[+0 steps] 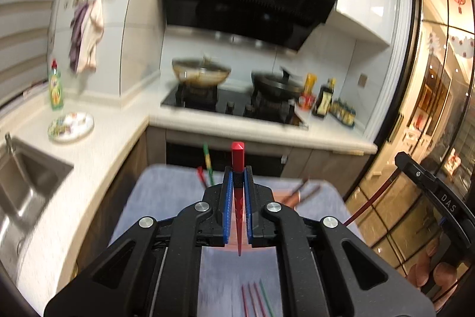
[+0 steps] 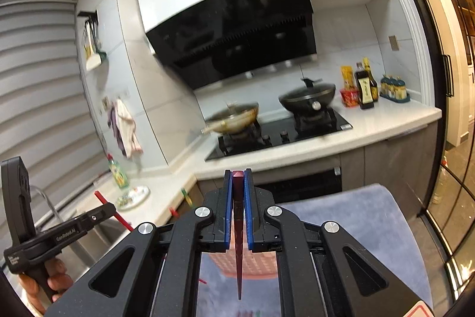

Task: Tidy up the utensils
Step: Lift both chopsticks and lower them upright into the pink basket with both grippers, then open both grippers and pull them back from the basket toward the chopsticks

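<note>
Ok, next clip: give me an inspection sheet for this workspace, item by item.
Surface: grey-blue mat, blurred by motion.
Job's things: bright red chopstick in the left claw; dark red chopstick in the right claw; loose chopsticks on the mat; pink basket below.
Clutter: patterned plate, green bottle, sauce bottles.
Grippers: both shut, each on one chopstick.
Cables: nothing seen.
Surroundings: kitchen; two pans on the hob, range hood, sink.
</note>
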A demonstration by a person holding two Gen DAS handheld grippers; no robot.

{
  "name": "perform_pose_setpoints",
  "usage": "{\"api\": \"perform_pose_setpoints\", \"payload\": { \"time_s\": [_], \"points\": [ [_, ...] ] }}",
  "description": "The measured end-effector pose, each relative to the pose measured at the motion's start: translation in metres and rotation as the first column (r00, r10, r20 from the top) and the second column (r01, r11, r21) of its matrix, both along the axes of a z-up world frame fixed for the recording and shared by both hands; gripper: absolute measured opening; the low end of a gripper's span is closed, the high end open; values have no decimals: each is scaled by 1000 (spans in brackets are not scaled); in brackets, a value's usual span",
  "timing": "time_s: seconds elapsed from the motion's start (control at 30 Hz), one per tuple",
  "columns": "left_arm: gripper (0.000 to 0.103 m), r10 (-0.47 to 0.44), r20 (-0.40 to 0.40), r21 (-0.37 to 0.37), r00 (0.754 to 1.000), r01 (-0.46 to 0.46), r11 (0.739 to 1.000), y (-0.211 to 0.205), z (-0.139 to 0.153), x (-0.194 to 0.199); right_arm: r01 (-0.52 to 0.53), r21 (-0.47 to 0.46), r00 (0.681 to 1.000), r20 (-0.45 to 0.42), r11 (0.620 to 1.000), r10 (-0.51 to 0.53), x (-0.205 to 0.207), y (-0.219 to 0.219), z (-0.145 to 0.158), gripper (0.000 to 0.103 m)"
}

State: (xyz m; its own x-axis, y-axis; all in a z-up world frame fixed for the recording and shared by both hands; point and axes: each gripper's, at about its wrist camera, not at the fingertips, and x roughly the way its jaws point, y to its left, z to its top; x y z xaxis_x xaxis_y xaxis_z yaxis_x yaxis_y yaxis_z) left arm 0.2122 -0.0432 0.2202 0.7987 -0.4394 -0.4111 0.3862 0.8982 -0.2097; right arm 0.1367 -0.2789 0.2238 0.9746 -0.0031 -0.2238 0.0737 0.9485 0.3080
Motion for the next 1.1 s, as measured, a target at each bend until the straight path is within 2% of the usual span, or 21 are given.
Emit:
{"api": "perform_pose_setpoints", "payload": {
  "time_s": [0.17, 0.3, 0.67, 1.1],
  "points": [
    [7, 25, 66, -20, 998, -24, 1000, -13, 26, 26, -15, 45, 997, 70, 999, 12, 37, -5, 23, 7],
    [7, 46, 93, 3, 995, -46, 999, -26, 23, 46, 1, 37, 998, 56, 999, -3, 63, -6, 20, 7],
    [7, 49, -21, 48, 999, -48, 998, -35, -35, 84, 45, 24, 994, -98, 999, -42, 112, -18, -39, 7],
    [8, 45, -116, 54, 992, -39, 998, -32, -67, 97, 44, 22, 983, -181, 999, -40, 118, -17, -73, 10]
  ]
}}
